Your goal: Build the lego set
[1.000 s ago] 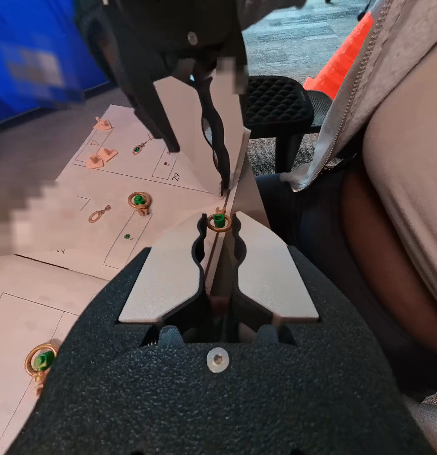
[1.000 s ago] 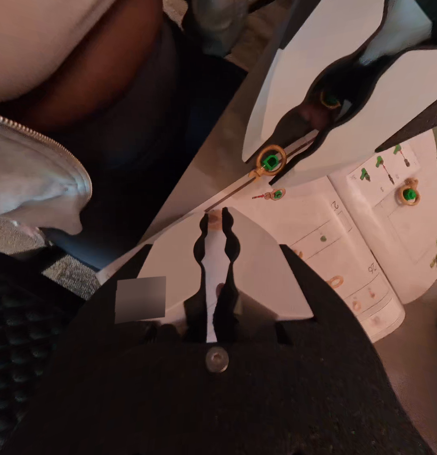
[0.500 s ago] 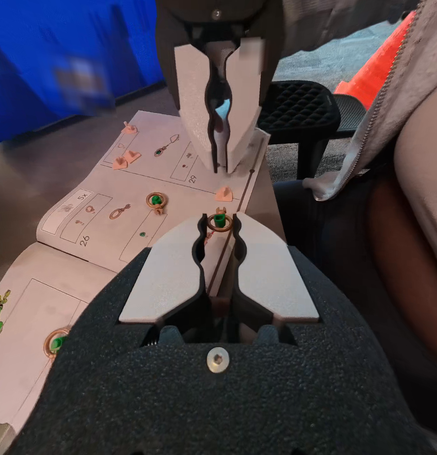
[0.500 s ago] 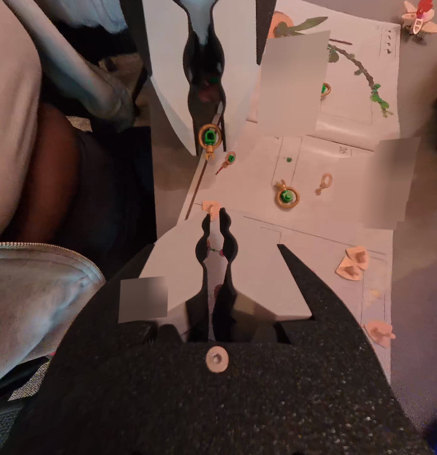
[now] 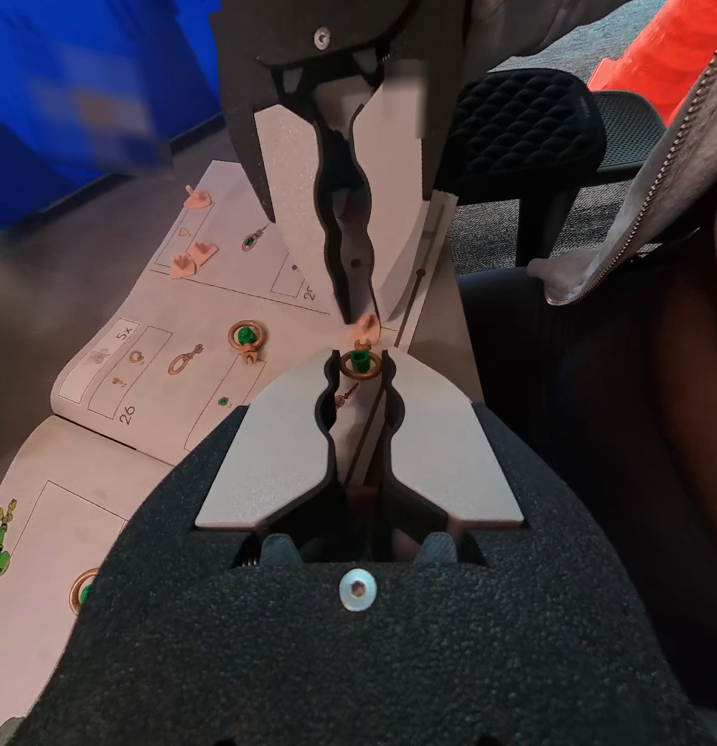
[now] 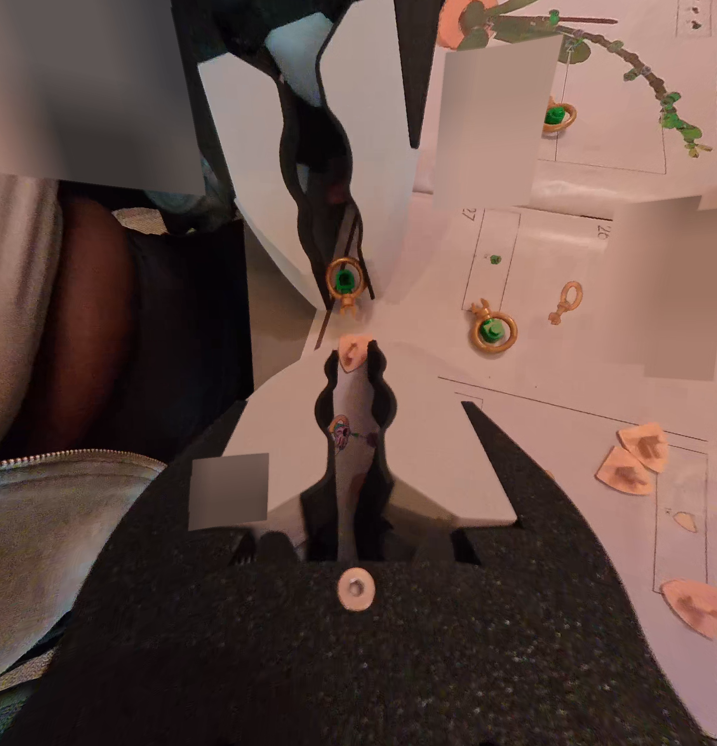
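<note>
My left gripper (image 5: 359,355) is shut on a gold ring with a green stud (image 5: 359,365), its small clip pointing forward. My right gripper (image 6: 352,349) is shut on a pink petal piece (image 6: 352,353). The two grippers face each other tip to tip above the edge of the open instruction booklet (image 5: 179,375). In the left wrist view the right gripper (image 5: 359,319) comes down from above with the petal (image 5: 365,327) just beyond the ring's clip. In the right wrist view the left gripper (image 6: 344,292) holds the ring (image 6: 344,280), with a small gap to the petal.
On the booklet (image 6: 530,403) lie a second gold ring with green stud (image 6: 493,331), also in the left wrist view (image 5: 247,339), and loose pink petals (image 6: 631,460) (image 5: 193,258). A person's leg (image 5: 631,444), a black chair (image 5: 522,121) and an orange cone (image 5: 671,48) are to the right.
My right gripper swung round with the petal and came down to face my left gripper. The petal is now close to the ring's clip. The left gripper kept hold of the ring.
</note>
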A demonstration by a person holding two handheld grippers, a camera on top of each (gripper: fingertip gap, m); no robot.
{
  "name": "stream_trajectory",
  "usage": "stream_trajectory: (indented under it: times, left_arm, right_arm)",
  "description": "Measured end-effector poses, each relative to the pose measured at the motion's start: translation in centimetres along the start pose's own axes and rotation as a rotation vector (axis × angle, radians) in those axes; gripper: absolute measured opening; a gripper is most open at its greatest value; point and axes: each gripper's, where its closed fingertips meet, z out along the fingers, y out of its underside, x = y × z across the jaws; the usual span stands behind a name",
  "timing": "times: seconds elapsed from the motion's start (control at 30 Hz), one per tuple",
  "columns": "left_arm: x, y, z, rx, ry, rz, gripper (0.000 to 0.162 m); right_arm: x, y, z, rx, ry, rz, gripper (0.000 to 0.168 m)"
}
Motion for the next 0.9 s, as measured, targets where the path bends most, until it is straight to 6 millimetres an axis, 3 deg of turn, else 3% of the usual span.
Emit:
stream_trajectory:
  times: [0.23, 0.37, 0.73, 0.9]
  left_arm:
    - [0.2, 0.1, 0.1, -0.011, 0.011, 0.002, 0.019]
    - [0.1, -0.4, -0.1, 0.027, 0.020, -0.008, 0.019]
    - [-0.8, -2.9, -1.7, 0.271, -0.042, -0.028, 0.019]
    - [-1.2, -2.1, -1.8, 0.226, -0.066, -0.036, 0.019]
  right_arm:
    - [0.2, 0.0, 0.2, -0.004, 0.013, 0.019, 0.004]
    - [-0.1, -0.2, 0.3, -0.002, 0.007, -0.062, 0.002]
    - [0.0, -3.4, -1.5, 0.194, -0.032, -0.108, 0.000]
    - [0.7, -1.3, -1.2, 0.043, 0.015, -0.121, 0.000]
